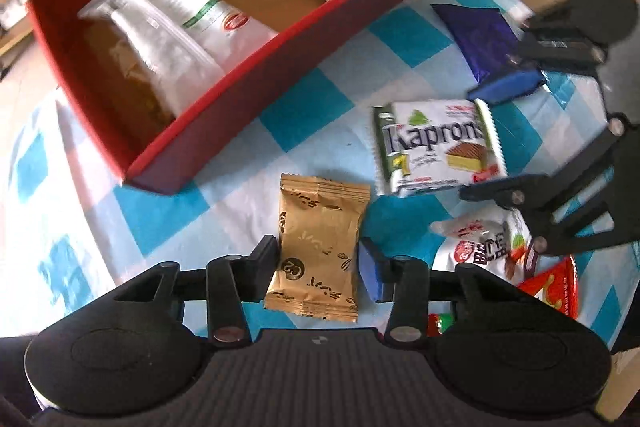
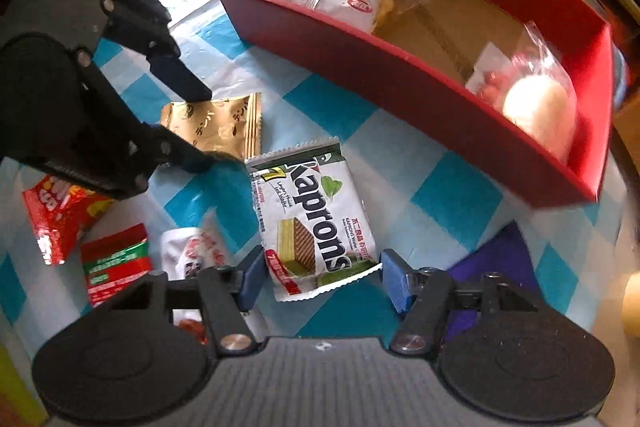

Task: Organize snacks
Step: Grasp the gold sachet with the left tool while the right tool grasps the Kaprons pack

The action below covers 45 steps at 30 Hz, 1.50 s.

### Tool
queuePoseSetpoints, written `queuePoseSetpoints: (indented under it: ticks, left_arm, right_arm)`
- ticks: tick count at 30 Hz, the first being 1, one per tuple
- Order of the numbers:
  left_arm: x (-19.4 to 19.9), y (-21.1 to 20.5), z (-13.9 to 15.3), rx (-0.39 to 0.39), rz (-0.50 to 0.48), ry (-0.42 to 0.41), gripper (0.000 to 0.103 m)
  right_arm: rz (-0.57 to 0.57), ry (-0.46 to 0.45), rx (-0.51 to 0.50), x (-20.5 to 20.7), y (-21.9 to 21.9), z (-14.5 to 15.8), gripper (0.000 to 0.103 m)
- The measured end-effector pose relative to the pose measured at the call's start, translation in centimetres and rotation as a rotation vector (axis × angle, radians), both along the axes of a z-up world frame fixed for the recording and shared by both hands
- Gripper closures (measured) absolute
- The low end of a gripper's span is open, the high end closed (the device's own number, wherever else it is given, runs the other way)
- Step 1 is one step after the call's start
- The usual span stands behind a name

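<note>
— At left?
— The left gripper (image 1: 318, 261) clamps its fingers on a gold foil snack packet (image 1: 320, 247) lying on the blue-checked cloth (image 1: 300, 123).
— And right?
— The right gripper (image 2: 322, 275) has its fingers flanking a white Kaprons wafer packet (image 2: 316, 219); whether they grip it is unclear. A red cardboard box (image 1: 248, 95) sits beyond.

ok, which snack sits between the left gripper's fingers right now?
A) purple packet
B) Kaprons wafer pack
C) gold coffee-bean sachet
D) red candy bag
C: in the left wrist view the gold sachet lies between the left gripper fingers, while the Kaprons wafer pack sits between the right gripper fingers.
</note>
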State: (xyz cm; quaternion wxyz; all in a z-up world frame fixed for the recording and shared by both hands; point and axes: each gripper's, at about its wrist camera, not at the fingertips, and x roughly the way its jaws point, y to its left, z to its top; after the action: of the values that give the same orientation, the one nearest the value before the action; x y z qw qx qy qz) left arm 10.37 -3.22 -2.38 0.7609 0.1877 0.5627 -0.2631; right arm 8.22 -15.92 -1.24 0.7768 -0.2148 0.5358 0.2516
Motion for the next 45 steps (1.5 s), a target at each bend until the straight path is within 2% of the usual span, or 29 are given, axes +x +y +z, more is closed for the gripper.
queuePoseSetpoints:
  ticks: [4,8,10,12,14,15,18,20,22,23,24,26,28,32,34,36,37,38,43,45]
  left_arm:
    - [0.4,1.0,-0.1,-0.001,0.036,-0.004,0.050]
    - [0.0,0.6,-0.2,0.002,0.068,-0.020,0.045]
    - [-0.1,0.8,-0.3,0.014,0.090,-0.038,0.037]
    - [0.2,0.8,-0.9,0.024,0.110,-0.049,0.027]
    - [0.6,1.3,-1.2,0.014,0.148,-0.031,0.017]
    - [0.7,1.7,-1.4,0.008,0.157,-0.024,0.015]
    - [0.3,2.4,-1.3,0.015,0.163,-0.032,0.012]
    - [0.1,2.7,-1.3,0.003,0.195,-0.029,0.014]
    - [-0.3,2.9,-1.2,-0.003,0.211,-0.032,0.016]
    - [-0.6,2.9,-1.0,-0.009,0.209,-0.040,0.020]
    - [-0.9,3.0,-0.9,-0.011,0.204,-0.044,0.023]
    - [-1.0,2.7,-0.3,-0.020,0.186,-0.037,0.038]
    - [-1.2,2.5,0.0,-0.025,0.186,-0.036,0.046]
    - [-0.9,2.2,-0.1,-0.026,0.190,-0.029,0.052]
    - [-0.5,2.7,-0.1,-0.051,0.201,-0.004,0.051]
    - [0.2,3.3,-0.1,-0.088,0.219,0.017,0.038]
    - [0.5,3.6,-0.3,-0.080,0.244,0.019,0.025]
    - [0.8,3.8,-0.5,-0.072,0.249,0.016,0.021]
    - [0.4,2.8,-0.9,-0.025,0.239,-0.021,0.022]
    - [0.2,2.4,-0.8,-0.022,0.257,-0.036,0.029]
  right_arm:
    - [-0.029,0.008,0.004,-0.6,-0.3,-1.8,0.043]
    - [-0.015,-0.049,0.020,-0.3,0.0,-1.7,0.039]
    - [-0.025,-0.070,0.023,0.2,0.2,-2.0,0.024]
    - [-0.045,-0.055,0.068,0.6,0.1,-2.4,0.018]
    - [-0.049,-0.050,0.104,0.6,-0.1,-2.9,0.007]
    - [-0.037,-0.049,0.100,0.6,0.1,-3.2,0.000]
    - [-0.042,-0.045,0.095,0.8,0.3,-3.1,0.000]
    - [-0.051,-0.047,0.092,1.0,0.6,-2.9,0.008]
    - [-0.080,-0.057,0.101,1.0,0.6,-2.1,0.042]
    - [-0.102,-0.051,0.093,1.2,0.7,-1.9,0.045]
    - [-0.114,-0.050,0.091,0.8,0.4,-1.5,0.045]
    - [-0.121,-0.057,0.081,0.4,0.6,-1.4,0.046]
    - [-0.138,-0.062,0.073,0.0,0.7,-1.1,0.046]
    - [-0.183,-0.068,0.087,-0.6,0.4,-0.9,0.046]
    - [-0.198,-0.061,0.094,-0.9,0.2,-0.8,0.046]
    - [-0.203,-0.057,0.096,-1.2,0.2,-0.9,0.046]
    - [-0.205,-0.053,0.097,-1.2,0.2,-1.0,0.046]
    - [-0.208,-0.049,0.099,-1.2,0.2,-1.1,0.046]
    - [-0.216,-0.057,0.095,-0.8,0.1,-1.3,0.046]
    - [-0.223,-0.069,0.098,-0.8,0.0,-0.9,0.046]
